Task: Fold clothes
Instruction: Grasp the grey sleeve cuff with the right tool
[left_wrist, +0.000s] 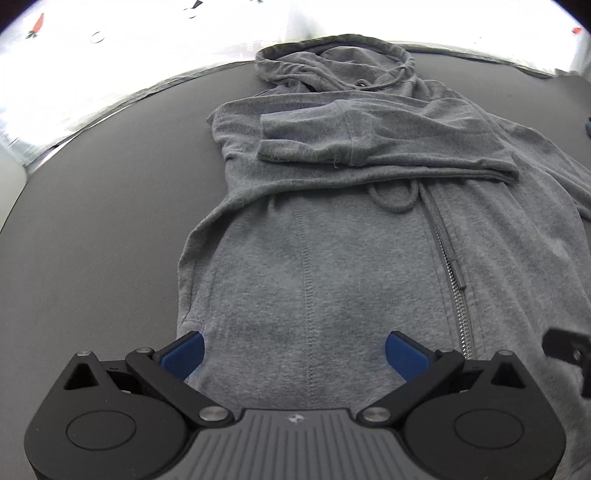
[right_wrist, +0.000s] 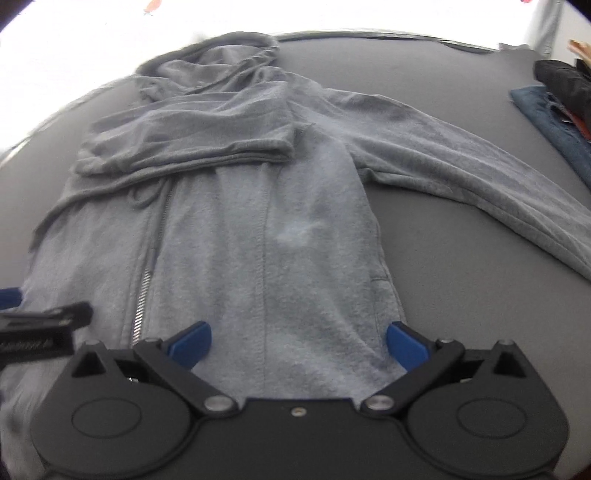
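Note:
A grey zip-up hoodie lies flat, front up, on a dark table, hood at the far end. One sleeve is folded across the chest; the other sleeve stretches out to the right on the table. My left gripper stands open over the hoodie's lower left part, nothing pinched between its blue pads. My right gripper stands open over the lower right part, its right pad at the hoodie's side edge. The zipper runs between the two grippers.
Folded blue denim and a dark garment lie at the table's far right. The table's far edge meets a bright, washed-out background. Part of the other gripper shows at each view's side edge.

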